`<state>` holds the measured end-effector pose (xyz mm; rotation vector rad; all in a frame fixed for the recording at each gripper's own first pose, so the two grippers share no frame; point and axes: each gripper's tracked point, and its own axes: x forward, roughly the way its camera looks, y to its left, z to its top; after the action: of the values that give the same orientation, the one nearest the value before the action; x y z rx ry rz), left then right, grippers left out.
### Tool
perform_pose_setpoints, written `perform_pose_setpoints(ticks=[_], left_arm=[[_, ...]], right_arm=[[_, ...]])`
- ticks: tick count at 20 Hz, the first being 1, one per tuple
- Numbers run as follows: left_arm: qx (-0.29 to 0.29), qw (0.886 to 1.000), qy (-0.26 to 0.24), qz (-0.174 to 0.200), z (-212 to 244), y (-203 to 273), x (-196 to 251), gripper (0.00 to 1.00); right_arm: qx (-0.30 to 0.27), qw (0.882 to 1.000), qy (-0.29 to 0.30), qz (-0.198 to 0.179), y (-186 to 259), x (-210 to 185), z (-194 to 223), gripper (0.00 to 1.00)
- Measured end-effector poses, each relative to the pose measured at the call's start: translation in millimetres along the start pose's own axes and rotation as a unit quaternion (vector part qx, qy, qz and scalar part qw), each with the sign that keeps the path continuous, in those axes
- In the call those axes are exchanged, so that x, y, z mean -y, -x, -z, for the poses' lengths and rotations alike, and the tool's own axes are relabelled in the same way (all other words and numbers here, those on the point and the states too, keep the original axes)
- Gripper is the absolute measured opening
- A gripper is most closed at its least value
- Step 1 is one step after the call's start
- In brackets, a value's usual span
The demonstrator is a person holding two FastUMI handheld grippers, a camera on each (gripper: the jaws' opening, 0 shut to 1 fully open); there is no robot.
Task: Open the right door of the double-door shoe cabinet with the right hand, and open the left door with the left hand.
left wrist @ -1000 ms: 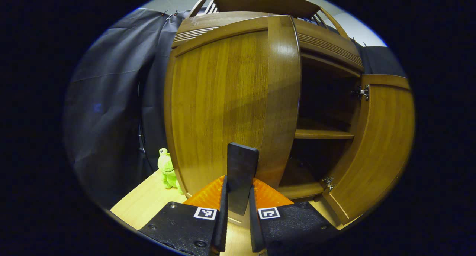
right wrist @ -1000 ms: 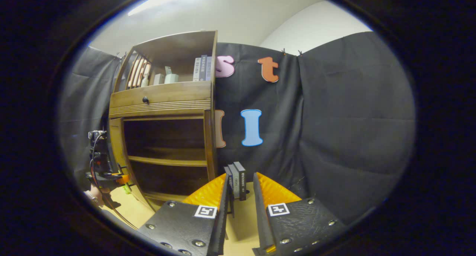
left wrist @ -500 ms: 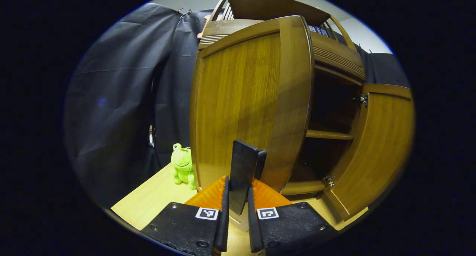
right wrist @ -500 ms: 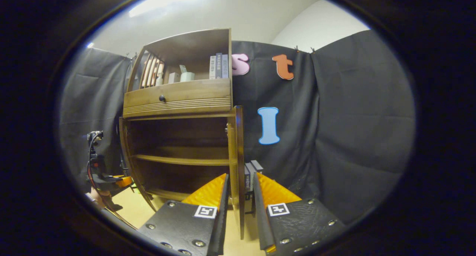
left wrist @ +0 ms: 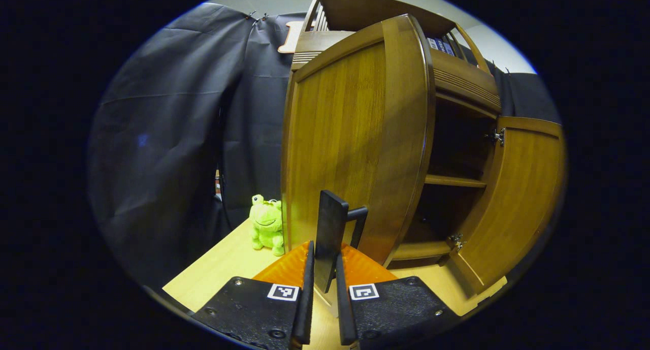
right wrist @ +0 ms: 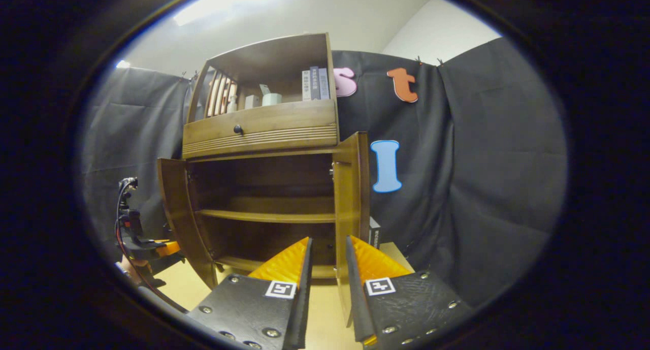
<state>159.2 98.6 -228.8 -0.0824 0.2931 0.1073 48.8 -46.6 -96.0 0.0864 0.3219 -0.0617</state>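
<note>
Left gripper [left wrist: 323, 268] is clamped on the left door's handle [left wrist: 330, 238], so that door [left wrist: 355, 136] gets swung wider next, while the right gripper [right wrist: 327, 279] sits slightly open and empty, right door [right wrist: 350, 197] already out.

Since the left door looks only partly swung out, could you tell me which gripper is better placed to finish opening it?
Left: the left gripper is shut on the left door handle, while the right gripper holds nothing.

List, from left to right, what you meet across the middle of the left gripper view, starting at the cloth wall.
Black cloth wall → green frog toy → left door with its dark handle → shelf inside the cabinet → right door, swung open.
</note>
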Motion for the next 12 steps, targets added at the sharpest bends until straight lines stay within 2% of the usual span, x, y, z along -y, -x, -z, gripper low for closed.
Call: perform_pose_setpoints(ticks=[2, 4, 5, 8, 10, 12], left_arm=[[0.000, 1.000, -0.002, -0.009, 1, 3, -7, 0.23], [-0.002, 1.000, -0.009, -0.015, 1, 5, -13, 0.30], [-0.004, 1.000, -0.012, -0.019, 2, 6, -17, 0.27], [-0.008, 0.999, -0.009, -0.033, 3, 10, -26, 0.29], [-0.012, 0.999, -0.005, -0.044, 5, 13, -34, 0.36], [-0.017, 0.999, -0.002, -0.050, 8, 17, -36, 0.34]], right_arm=[[-0.002, 1.000, -0.002, -0.009, -3, -7, 2, 0.35], [-0.004, 1.000, -0.004, -0.016, -8, -14, 5, 0.35], [-0.006, 1.000, -0.005, -0.020, -12, -16, 6, 0.35], [-0.010, 0.999, -0.009, -0.032, -16, -27, 12, 0.35], [-0.014, 0.999, -0.009, -0.039, -19, -32, 15, 0.35], [-0.015, 0.999, -0.007, -0.045, -22, -37, 17, 0.35]])
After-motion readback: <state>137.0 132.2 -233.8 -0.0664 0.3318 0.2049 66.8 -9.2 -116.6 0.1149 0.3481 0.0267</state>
